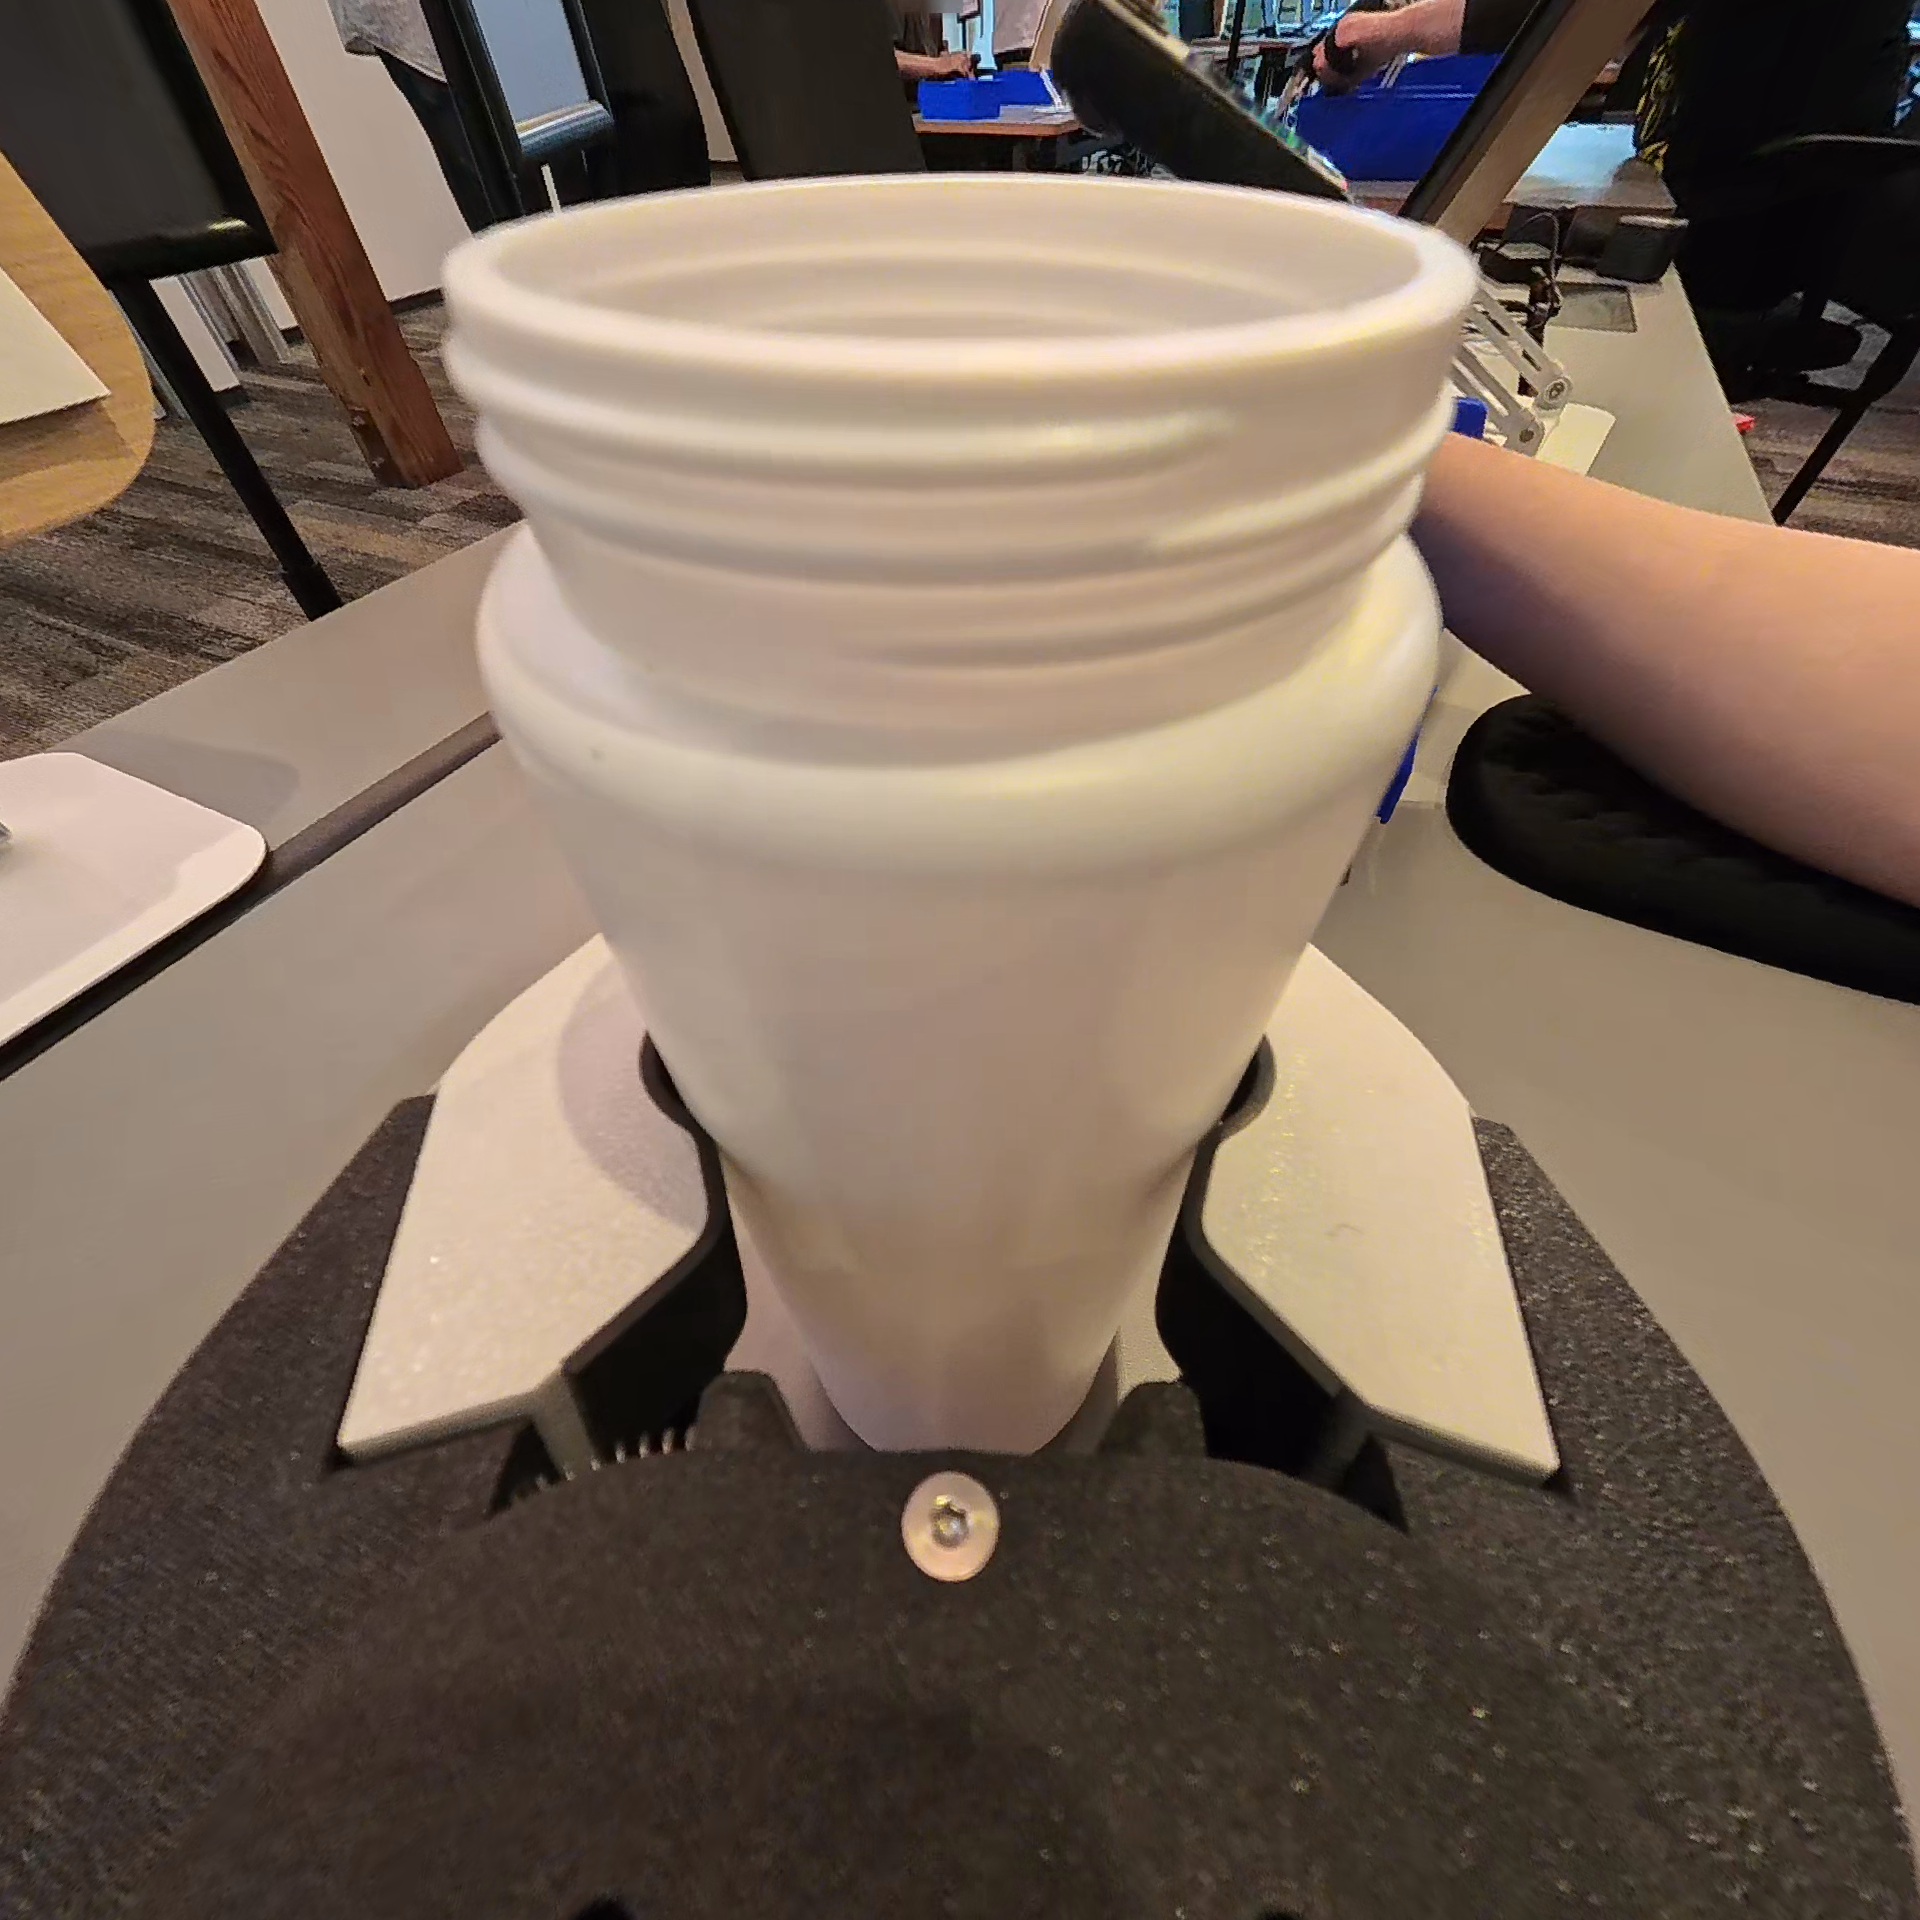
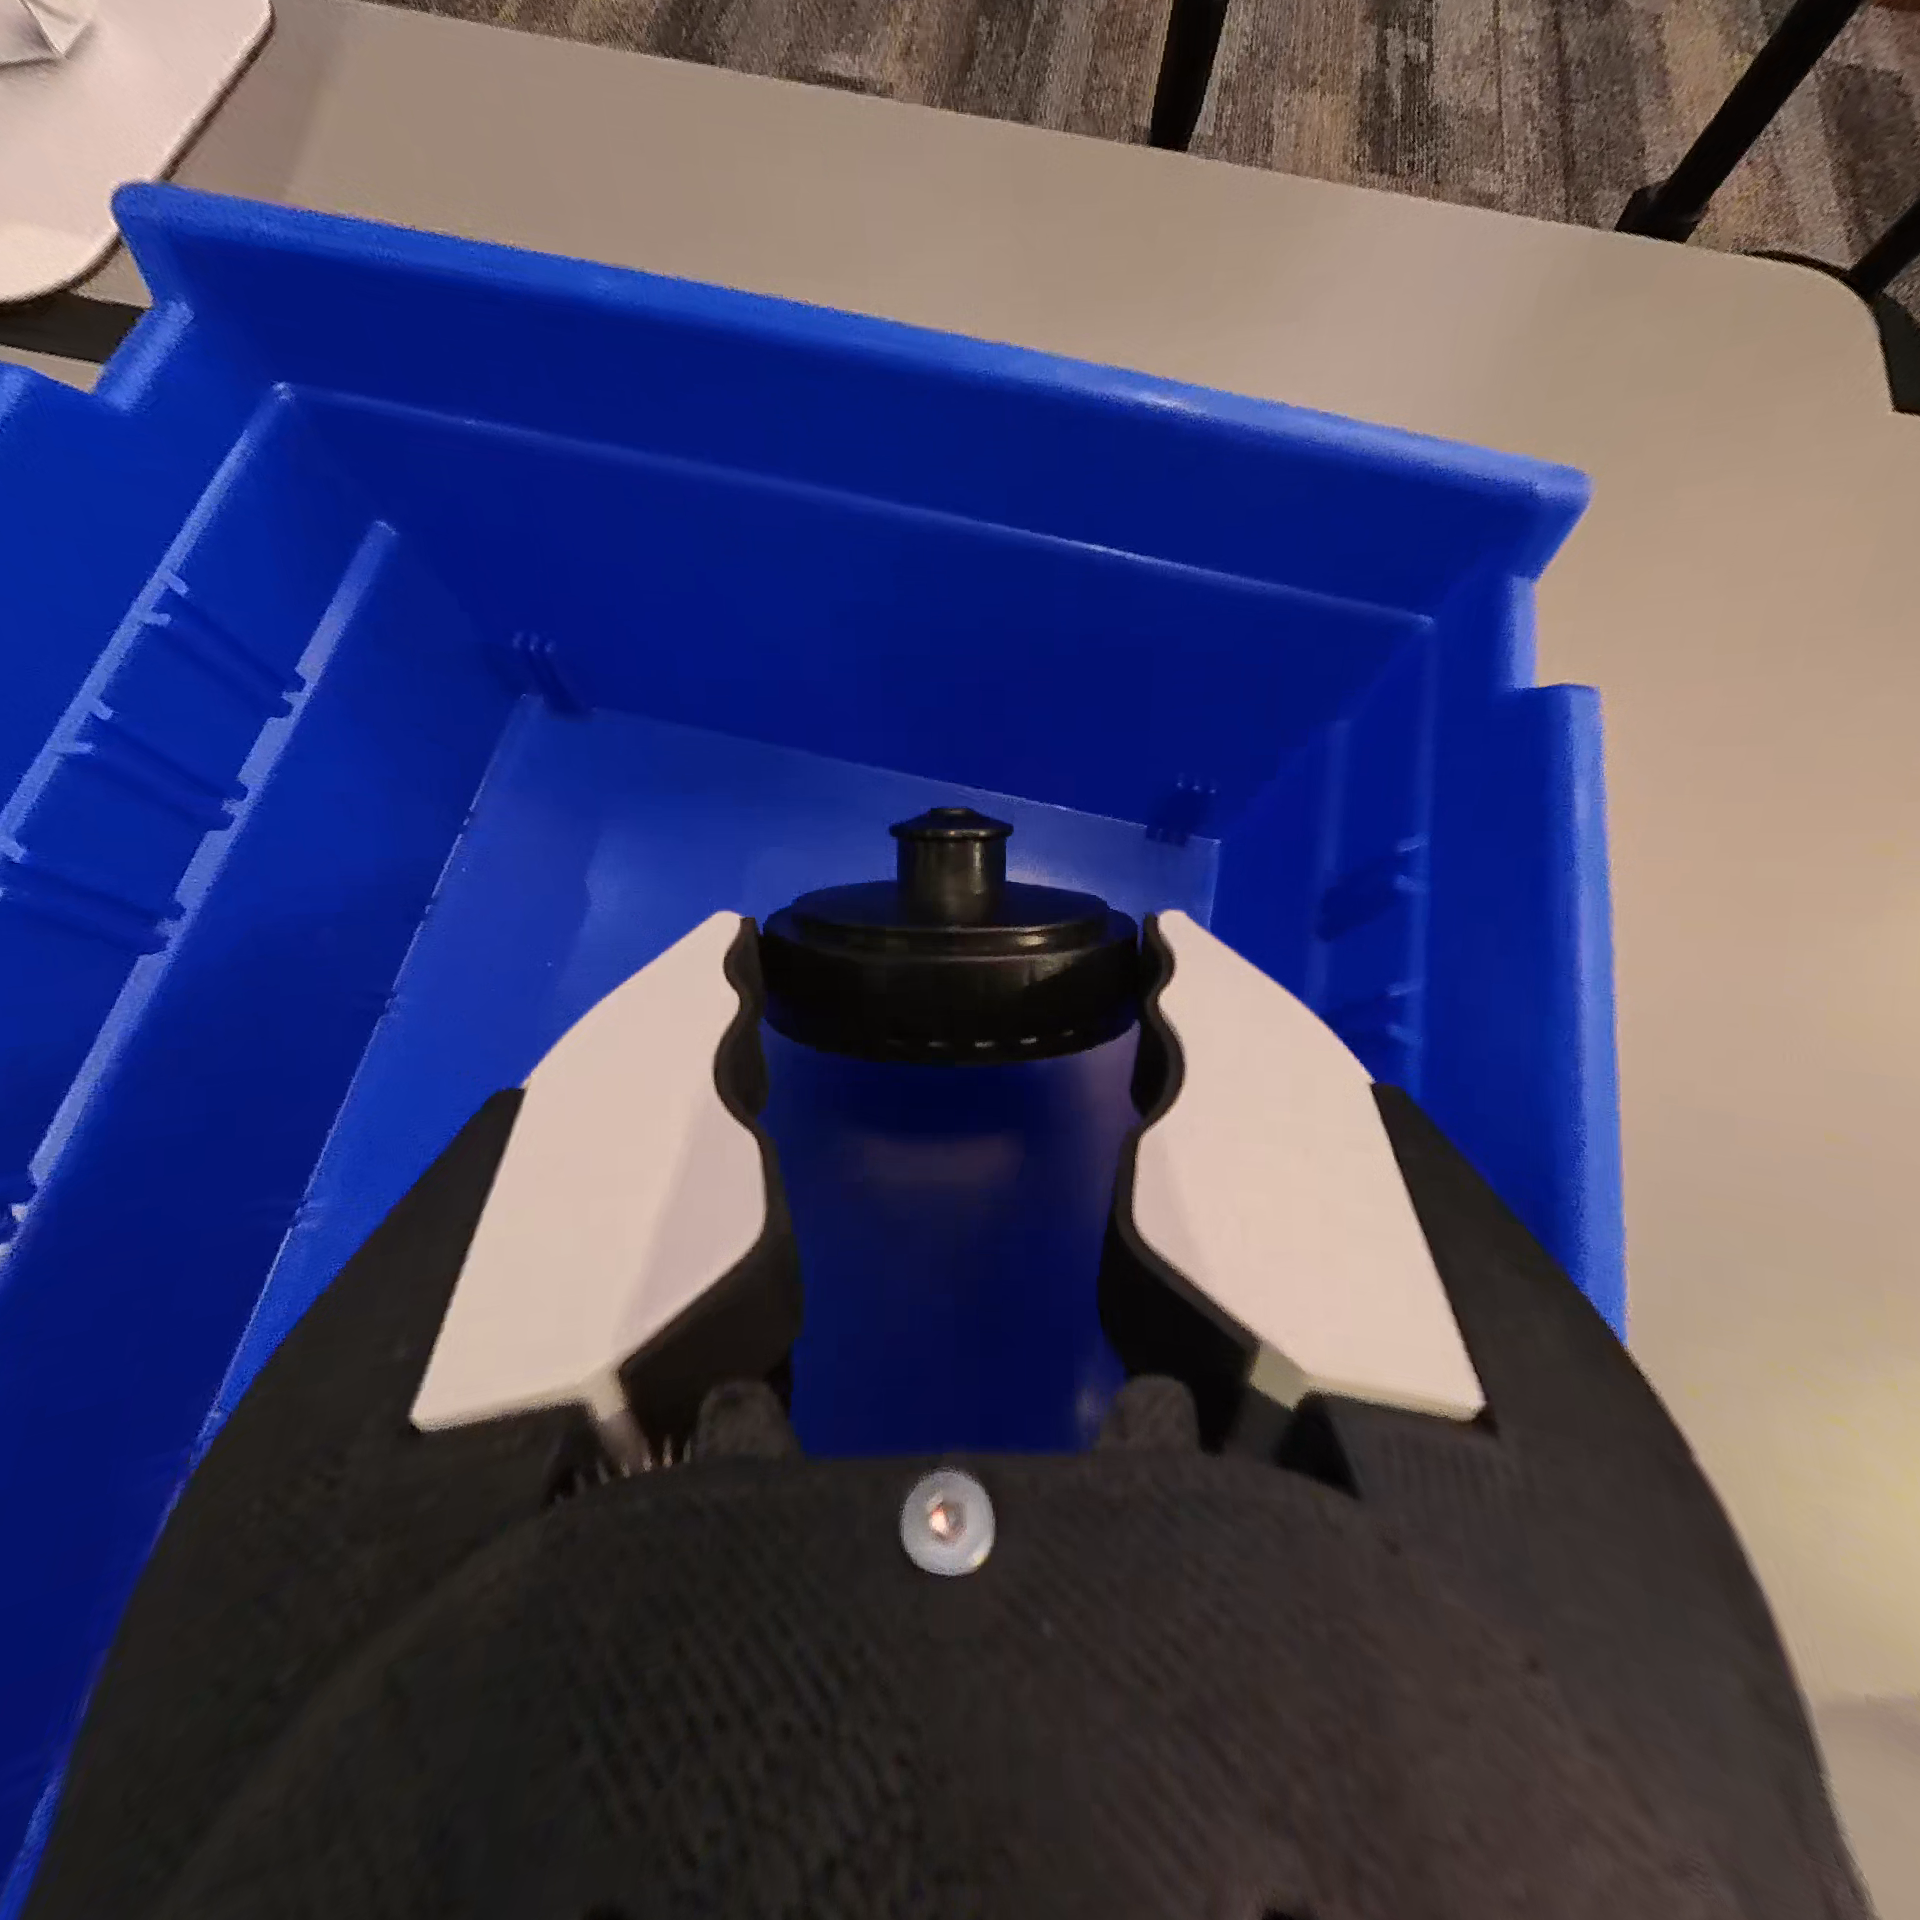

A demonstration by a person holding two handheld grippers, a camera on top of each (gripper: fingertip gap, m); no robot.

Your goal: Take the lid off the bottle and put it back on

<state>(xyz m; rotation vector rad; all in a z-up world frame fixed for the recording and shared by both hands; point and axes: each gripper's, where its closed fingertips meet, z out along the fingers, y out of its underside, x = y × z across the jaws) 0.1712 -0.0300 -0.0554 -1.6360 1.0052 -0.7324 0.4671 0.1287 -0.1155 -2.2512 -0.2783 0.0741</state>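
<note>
Over a grey surface (image 1: pixel 312 1039), the left tool (image 1: pixel 956 1195) grips a lidless white bottle (image 1: pixel 956 831) while the right tool (image 2: pixel 945 1143) clamps a capped blue bottle (image 2: pixel 940 1226) above a bin (image 2: pixel 831 582), so a lid likely needs fetching next.

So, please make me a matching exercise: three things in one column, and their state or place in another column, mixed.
Things:
1. white bottle
2. blue bottle
3. blue bin

States or places:
a. closed with a black lid, held in the right gripper
b. on the grey table
c. open, threads bare, held in the left gripper

Pairs: 1-c, 2-a, 3-b
</note>
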